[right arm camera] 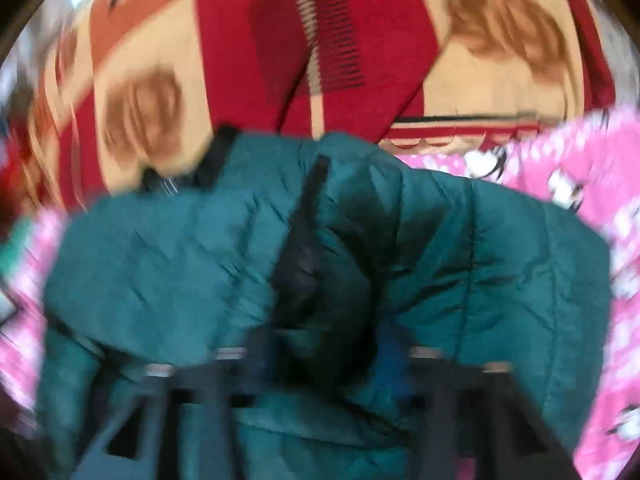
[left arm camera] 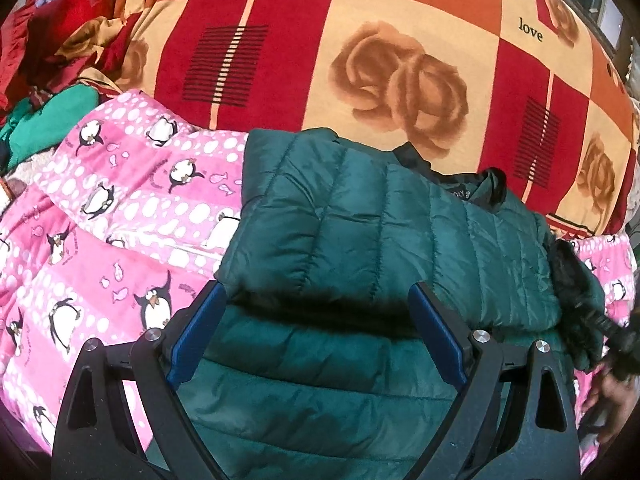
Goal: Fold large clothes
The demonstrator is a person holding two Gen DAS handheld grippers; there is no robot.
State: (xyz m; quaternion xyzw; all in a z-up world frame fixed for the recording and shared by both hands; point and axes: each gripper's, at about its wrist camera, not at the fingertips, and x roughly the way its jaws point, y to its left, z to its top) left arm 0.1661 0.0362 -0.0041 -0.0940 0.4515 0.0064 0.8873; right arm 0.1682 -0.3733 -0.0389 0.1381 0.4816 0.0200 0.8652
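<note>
So the dark green quilted puffer jacket (left arm camera: 384, 216) is lying folded over on itself, upper layer doubled across the lower one with a puffy fold edge near the camera. Black collar lining and a label show at the far side, black fur trim on the right.

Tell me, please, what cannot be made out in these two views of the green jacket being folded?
- Right wrist view: motion blur smears the right tongs; open or shut is unclear.
- Left wrist view: the collar label is too small to read.
- Left wrist view: the left tongs stand open, and the tongs' frame hides the green jacket near edge.
- Left wrist view: the right edge cuts off the hand.
- Both views: the jacket covers part of the pink penguin blanket.
</note>
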